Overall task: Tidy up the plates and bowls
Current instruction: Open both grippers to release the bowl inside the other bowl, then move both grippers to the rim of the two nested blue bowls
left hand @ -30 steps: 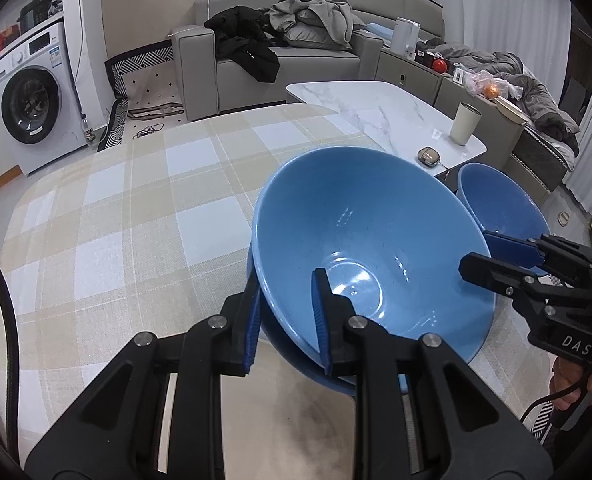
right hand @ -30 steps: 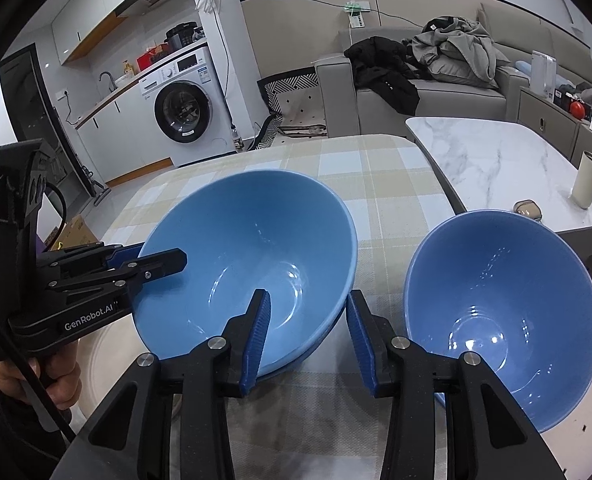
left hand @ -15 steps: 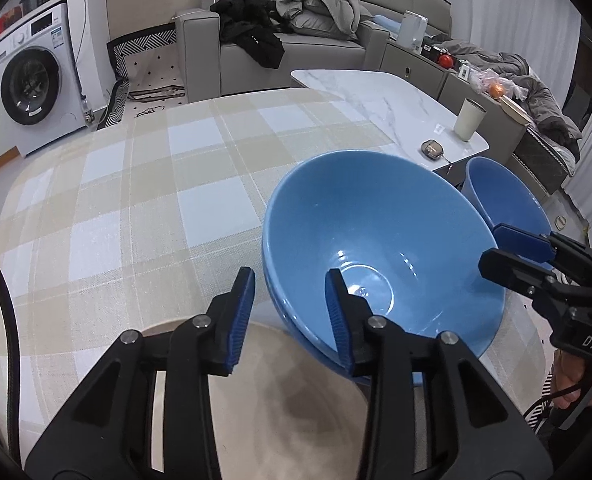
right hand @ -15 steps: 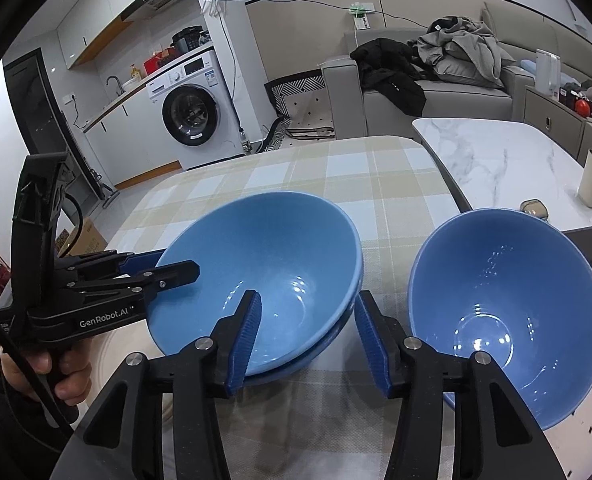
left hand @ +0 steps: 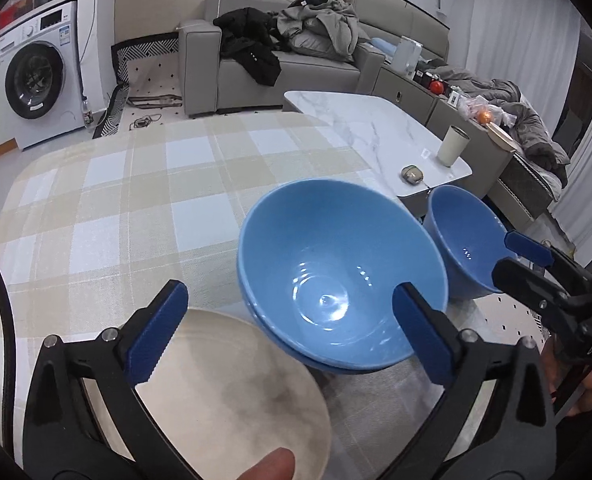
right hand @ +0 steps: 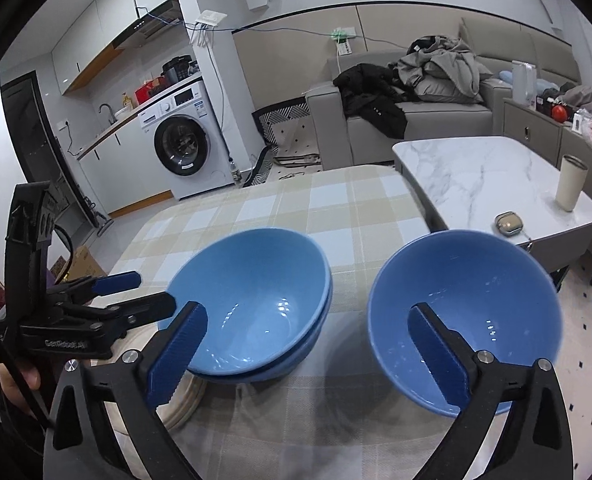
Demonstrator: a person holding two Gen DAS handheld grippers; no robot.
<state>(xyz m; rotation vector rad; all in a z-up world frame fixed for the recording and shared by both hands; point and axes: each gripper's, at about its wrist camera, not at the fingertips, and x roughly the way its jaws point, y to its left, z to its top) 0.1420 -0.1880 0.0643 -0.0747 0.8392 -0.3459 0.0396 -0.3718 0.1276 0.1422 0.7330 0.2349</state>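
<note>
Two blue bowls nested in a stack [left hand: 336,280] [right hand: 252,300] sit on the checked tablecloth [left hand: 136,208]. A single blue bowl [left hand: 462,240] [right hand: 468,312] stands to their right near the table edge. A cream plate [left hand: 232,396] [right hand: 176,396] lies at the front left, touching the stack. My left gripper [left hand: 288,332] is open wide and empty, above the plate and the stack's near rim; it also shows in the right wrist view [right hand: 136,292]. My right gripper [right hand: 308,352] is open wide and empty, between the stack and the single bowl; it also shows in the left wrist view [left hand: 516,256].
A white marble coffee table [right hand: 480,176] with a cup [right hand: 571,182] and a small case [right hand: 507,223] stands just past the table's right edge. A grey sofa [left hand: 280,64] with clothes and a washing machine [left hand: 40,76] are further back.
My left gripper let go of the top bowl, opened wide and drew back; the bowl now rests nested in the lower one. My right gripper opened wider and pulled back and up.
</note>
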